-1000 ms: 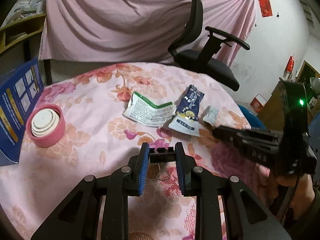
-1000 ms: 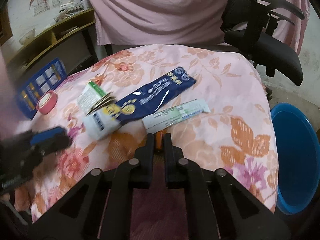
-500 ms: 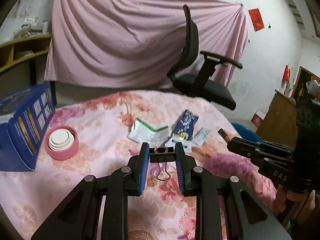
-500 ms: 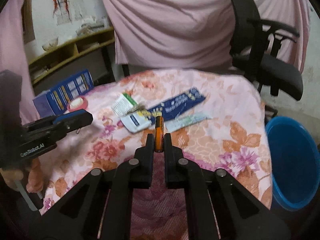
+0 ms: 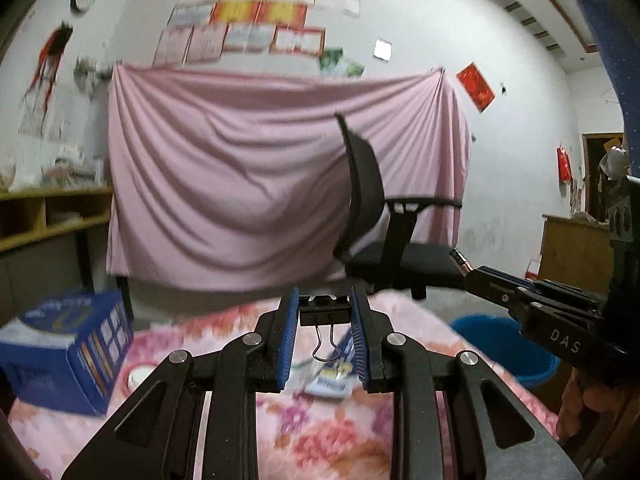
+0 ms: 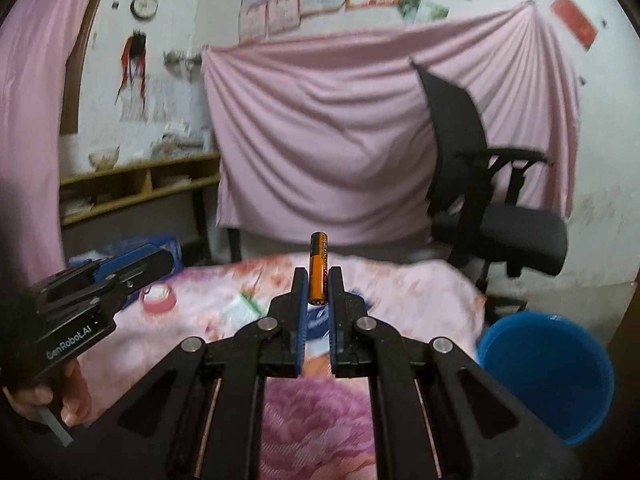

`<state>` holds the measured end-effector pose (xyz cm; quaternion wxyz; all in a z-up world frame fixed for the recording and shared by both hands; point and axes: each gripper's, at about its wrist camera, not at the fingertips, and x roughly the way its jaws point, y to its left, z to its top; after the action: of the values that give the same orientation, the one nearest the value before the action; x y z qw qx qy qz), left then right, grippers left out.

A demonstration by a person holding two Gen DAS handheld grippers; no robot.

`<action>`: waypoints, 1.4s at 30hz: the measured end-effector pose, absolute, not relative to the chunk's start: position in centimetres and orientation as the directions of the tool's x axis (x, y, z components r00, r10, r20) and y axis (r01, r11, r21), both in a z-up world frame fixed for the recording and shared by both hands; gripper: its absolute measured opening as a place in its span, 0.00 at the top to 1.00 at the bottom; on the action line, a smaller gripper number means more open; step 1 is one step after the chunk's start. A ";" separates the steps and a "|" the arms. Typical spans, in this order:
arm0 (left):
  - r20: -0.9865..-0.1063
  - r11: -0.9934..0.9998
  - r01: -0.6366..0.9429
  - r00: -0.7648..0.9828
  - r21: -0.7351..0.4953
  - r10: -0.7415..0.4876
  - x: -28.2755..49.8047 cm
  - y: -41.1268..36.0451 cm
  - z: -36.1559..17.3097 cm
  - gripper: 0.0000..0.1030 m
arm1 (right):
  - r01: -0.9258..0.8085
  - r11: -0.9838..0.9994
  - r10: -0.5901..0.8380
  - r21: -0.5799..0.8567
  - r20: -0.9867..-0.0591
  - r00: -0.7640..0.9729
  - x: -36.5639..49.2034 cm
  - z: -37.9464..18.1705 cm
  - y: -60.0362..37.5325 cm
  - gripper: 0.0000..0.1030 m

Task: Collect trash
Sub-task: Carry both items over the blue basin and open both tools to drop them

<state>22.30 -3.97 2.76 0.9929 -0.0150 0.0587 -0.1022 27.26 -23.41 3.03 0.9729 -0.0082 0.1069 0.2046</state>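
Left wrist view: left gripper (image 5: 325, 312) clenched on one black binder clip (image 5: 324, 309), its wire loop hanging down between the jaws, held above the counter (image 5: 224, 324) with its floral cloth. Only this view shows the clip. Right wrist view: right gripper (image 6: 319, 288) grasping one orange-and-black battery (image 6: 319, 274), upright, top end poking above the jaws; the left view catches only its tip at the front of the right gripper (image 5: 470, 270). One blue bucket (image 6: 548, 372) on the floor right of the counter, cut off at the frame edge in the left view and partly behind the right gripper there. One black office chair (image 6: 480, 184) before one pink sheet (image 6: 320, 140). One blue box (image 5: 68, 344), one pink round lid (image 6: 159, 300). Wrappers (image 6: 242, 310) on the counter blurred and partly hidden behind the jaws; count unclear, at least two.
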 end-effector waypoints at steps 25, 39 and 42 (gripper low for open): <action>-0.053 0.871 0.490 0.871 0.016 -0.489 27.7 -22.3 7.1 0.79 | 0.023 0.981 -0.011 0.192 -0.062 0.998 26.2 5.3 -38.7 0.64; -0.399 0.813 0.560 0.717 -0.157 -0.571 36.1 -28.0 4.4 0.79 | 0.142 0.936 -0.054 0.323 -0.266 0.963 29.3 1.5 -44.0 0.63; -0.474 0.806 0.558 0.665 -0.198 -0.577 37.1 -28.5 3.4 0.79 | 0.157 0.923 -0.041 0.352 -0.315 0.948 30.1 0.6 -44.7 0.63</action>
<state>37.14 -28.54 3.41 0.9123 -0.0179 0.2659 -0.3111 30.10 -44.65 0.55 0.9686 0.1897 0.1525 -0.0512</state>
